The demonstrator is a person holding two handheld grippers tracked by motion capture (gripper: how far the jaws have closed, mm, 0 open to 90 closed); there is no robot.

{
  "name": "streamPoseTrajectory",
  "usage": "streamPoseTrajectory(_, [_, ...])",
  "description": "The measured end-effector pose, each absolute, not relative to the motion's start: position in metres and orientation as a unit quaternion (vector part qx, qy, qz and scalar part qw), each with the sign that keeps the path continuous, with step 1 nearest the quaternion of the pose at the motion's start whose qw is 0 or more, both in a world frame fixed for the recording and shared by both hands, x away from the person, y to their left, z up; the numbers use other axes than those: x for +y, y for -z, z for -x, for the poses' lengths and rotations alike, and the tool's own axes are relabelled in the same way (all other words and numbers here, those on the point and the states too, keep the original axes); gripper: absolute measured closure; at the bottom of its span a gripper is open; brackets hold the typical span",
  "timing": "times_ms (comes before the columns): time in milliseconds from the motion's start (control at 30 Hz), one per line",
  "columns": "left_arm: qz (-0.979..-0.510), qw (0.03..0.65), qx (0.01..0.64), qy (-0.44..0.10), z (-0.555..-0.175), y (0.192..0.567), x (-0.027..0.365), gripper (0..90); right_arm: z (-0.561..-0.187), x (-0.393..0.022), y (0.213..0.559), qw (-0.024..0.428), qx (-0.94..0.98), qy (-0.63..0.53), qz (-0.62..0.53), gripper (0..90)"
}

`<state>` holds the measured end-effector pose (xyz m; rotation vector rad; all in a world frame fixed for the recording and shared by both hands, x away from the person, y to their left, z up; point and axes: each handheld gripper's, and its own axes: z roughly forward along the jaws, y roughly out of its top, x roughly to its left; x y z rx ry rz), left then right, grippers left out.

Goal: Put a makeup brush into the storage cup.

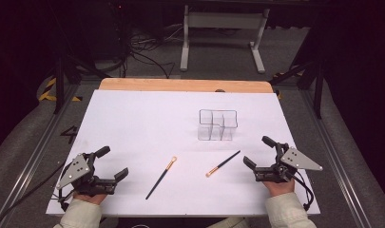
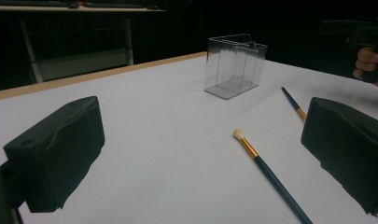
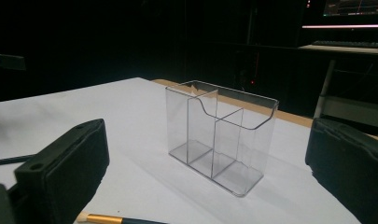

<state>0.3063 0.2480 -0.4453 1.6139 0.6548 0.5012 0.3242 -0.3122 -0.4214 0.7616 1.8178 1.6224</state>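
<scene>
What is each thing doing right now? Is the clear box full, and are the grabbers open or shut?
Clear box: upright, empty, all compartments bare.
Left brush: lying flat on the table, untouched.
Right brush: lying flat on the table, untouched.
Left gripper: open, holding nothing, low at the table's near edge.
Right gripper: open, holding nothing, low at the table's near edge.
White table: flat and uncluttered.

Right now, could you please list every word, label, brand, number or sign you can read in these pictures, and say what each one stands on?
No text can be read.
The clear organiser, both brushes and the white table cover carry no print.
Monitor at top right of the right gripper view: faint lines, too small and blurred to read.
Yellow-and-black floor tape: a hazard stripe, no words.
</scene>
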Motion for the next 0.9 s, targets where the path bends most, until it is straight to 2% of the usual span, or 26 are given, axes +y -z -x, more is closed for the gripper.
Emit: streamPoseTrajectory(900, [-0.697, 0.622, 0.283, -0.215, -0.3063, 0.4456, 0.2503, 0.0, -0.3247, -0.3121, 0.4212, 0.289, 0.681, -0.612, -0.281, 0.4])
